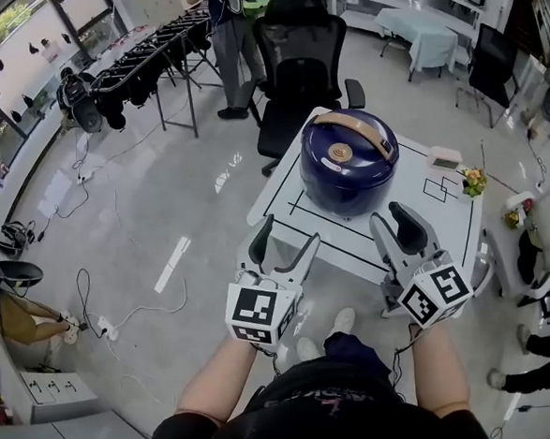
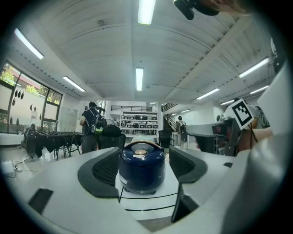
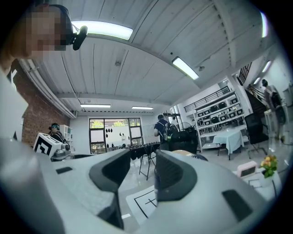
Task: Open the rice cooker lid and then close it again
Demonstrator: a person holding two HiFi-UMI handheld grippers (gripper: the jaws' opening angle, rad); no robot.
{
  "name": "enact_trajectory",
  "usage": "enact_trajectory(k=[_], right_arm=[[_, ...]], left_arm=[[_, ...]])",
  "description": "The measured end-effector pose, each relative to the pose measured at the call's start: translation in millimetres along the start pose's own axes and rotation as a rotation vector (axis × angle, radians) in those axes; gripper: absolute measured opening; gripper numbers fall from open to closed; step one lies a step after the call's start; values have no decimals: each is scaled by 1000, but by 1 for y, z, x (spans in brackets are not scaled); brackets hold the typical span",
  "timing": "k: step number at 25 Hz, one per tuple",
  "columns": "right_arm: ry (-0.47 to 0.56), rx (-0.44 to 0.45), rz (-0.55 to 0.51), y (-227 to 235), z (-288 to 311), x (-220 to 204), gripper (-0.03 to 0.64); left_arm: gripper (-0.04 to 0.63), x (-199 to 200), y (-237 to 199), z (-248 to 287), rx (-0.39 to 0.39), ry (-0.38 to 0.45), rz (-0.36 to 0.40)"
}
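Observation:
A dark blue rice cooker (image 1: 349, 162) stands on the white table (image 1: 352, 241), its lid down and a tan handle (image 1: 355, 128) lying across the top. Both grippers hover short of the table's near edge, touching nothing. My left gripper (image 1: 288, 236) is open; in the left gripper view the cooker (image 2: 142, 169) appears some way ahead, framed by the left gripper (image 2: 143, 157). My right gripper (image 1: 392, 217) is open with a narrower gap. In the right gripper view, the right gripper (image 3: 142, 176) shows bare table in its gap, and only a sliver of the cooker (image 3: 198, 157) peeks past one finger.
A black office chair (image 1: 301, 52) stands behind the table. A small white device (image 1: 445, 160) and flowers (image 1: 474, 181) sit at the table's right end. A person (image 1: 231, 29) stands by a clothes rack (image 1: 142, 59); cables (image 1: 104, 320) lie on the floor to the left.

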State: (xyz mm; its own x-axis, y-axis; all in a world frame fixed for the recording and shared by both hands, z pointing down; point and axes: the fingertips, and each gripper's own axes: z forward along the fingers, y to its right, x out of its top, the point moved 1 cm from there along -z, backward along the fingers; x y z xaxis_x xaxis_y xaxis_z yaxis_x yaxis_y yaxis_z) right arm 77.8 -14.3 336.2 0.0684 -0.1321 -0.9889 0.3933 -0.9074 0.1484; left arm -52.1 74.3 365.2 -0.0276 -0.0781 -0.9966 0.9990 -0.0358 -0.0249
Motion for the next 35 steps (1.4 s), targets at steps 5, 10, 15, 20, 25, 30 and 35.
enact_trajectory(k=[5, 10, 15, 20, 25, 30, 35], right_arm=[[-2, -2, 6, 9, 12, -1, 160], [9, -9, 19, 25, 25, -2, 160], [21, -15, 28, 45, 37, 1, 160], [31, -47, 41, 80, 45, 6, 160], [30, -73, 51, 116, 55, 7, 160], [28, -89, 65, 153, 67, 8, 160], [26, -99, 78, 189, 80, 8, 160]], left_arm=[[327, -2, -7, 9, 4, -2, -5], [327, -3, -14, 25, 12, -11, 2], [327, -1, -20, 48, 14, -19, 11], [327, 1, -16, 83, -12, -32, 27], [327, 4, -13, 123, -31, -41, 38], [327, 5, -9, 166, -49, -51, 46], [327, 5, -8, 204, -44, -64, 86]])
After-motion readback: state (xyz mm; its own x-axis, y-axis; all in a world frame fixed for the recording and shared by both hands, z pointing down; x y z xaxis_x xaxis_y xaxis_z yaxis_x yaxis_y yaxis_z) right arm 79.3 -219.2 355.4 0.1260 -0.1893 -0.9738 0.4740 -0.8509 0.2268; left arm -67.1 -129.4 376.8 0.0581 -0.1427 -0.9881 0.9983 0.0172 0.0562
